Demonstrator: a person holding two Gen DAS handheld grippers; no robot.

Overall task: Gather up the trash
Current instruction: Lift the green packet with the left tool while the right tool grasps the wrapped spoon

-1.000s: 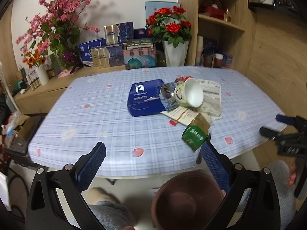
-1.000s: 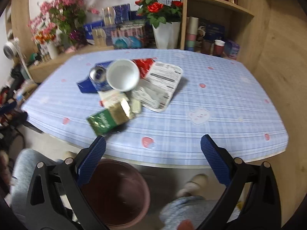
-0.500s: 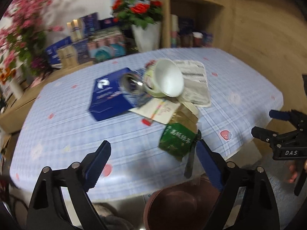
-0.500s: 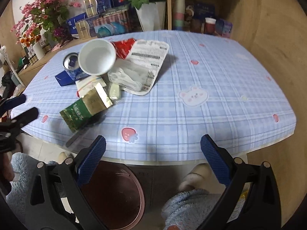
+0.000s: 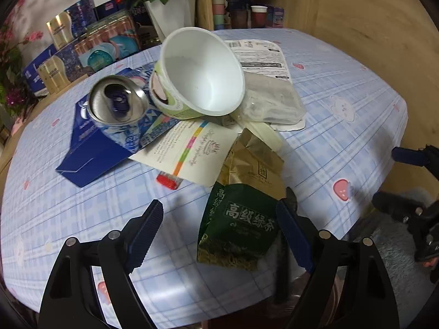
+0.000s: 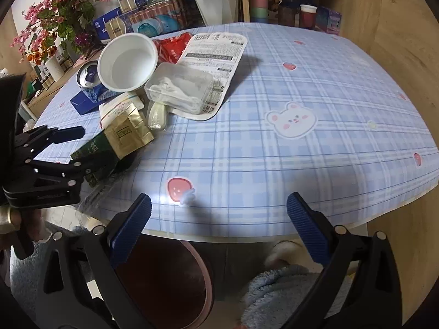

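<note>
A heap of trash lies on the blue checked table (image 5: 343, 87): a white paper bowl (image 5: 203, 82), an open can (image 5: 118, 101), a blue box (image 5: 90, 148), a leaflet (image 5: 192, 148), a gold packet (image 5: 255, 164) and a green tea packet (image 5: 238, 227). My left gripper (image 5: 219, 227) hangs low over the green packet. Its jaws are closing with the packet between them, and the pads stand clear of it. My right gripper (image 6: 218, 219) is open over the table's front edge with nothing between its fingers. A brown bin (image 6: 164, 282) stands under that edge.
A clear blister pack (image 6: 186, 87) and a red wrapper (image 6: 170, 46) lie behind the bowl. Flower vases, boxes and cups line the back beside a wooden shelf (image 5: 356, 13). The person's fluffy slippers (image 6: 274, 288) are by the bin. A bear print (image 6: 293, 120) marks the right half.
My left gripper dropped and swung in close over the green packet, its jaws narrowing a little. My right gripper sank towards the table's front edge.
</note>
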